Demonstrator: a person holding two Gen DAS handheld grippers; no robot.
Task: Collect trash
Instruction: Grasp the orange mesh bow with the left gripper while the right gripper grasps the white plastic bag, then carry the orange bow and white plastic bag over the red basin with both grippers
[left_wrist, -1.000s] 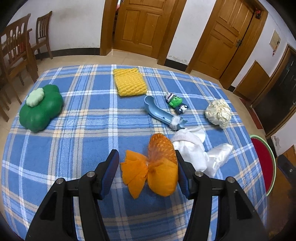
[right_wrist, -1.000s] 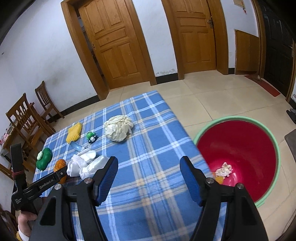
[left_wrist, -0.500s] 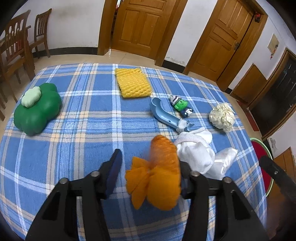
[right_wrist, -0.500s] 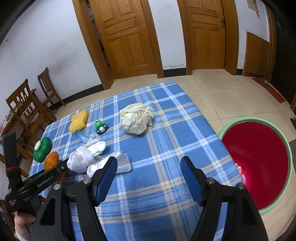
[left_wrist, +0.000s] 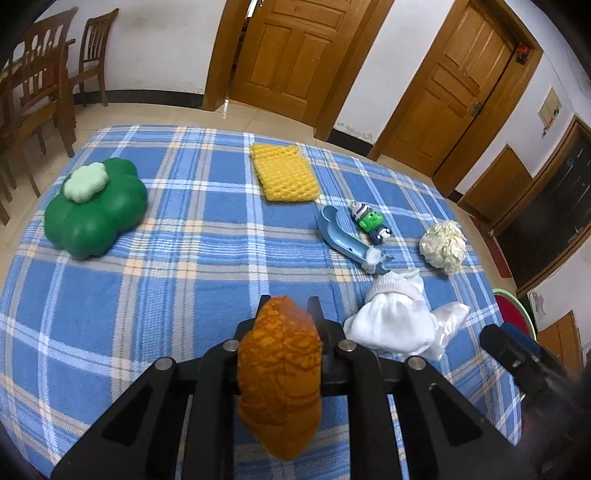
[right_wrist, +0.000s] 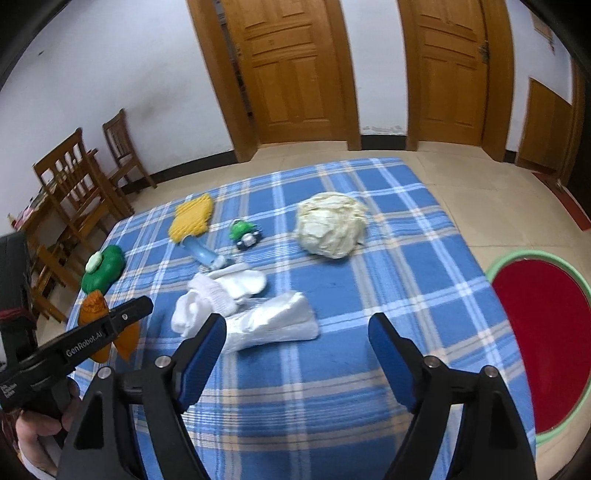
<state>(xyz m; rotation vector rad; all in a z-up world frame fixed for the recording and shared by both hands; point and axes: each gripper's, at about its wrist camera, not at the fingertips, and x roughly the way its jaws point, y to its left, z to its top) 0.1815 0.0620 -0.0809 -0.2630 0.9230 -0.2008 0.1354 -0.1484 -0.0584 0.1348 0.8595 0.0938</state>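
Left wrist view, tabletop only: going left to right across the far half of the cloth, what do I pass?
Green clover-shaped object → yellow foam net → blue plastic scoop → small green toy figure → crumpled cream paper ball.

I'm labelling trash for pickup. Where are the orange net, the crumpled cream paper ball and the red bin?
orange net (left_wrist: 280, 373), left wrist view, middle of the squeezed mesh
crumpled cream paper ball (right_wrist: 332, 230), right wrist view, centre of the ball
red bin (right_wrist: 496, 267), right wrist view, green rim
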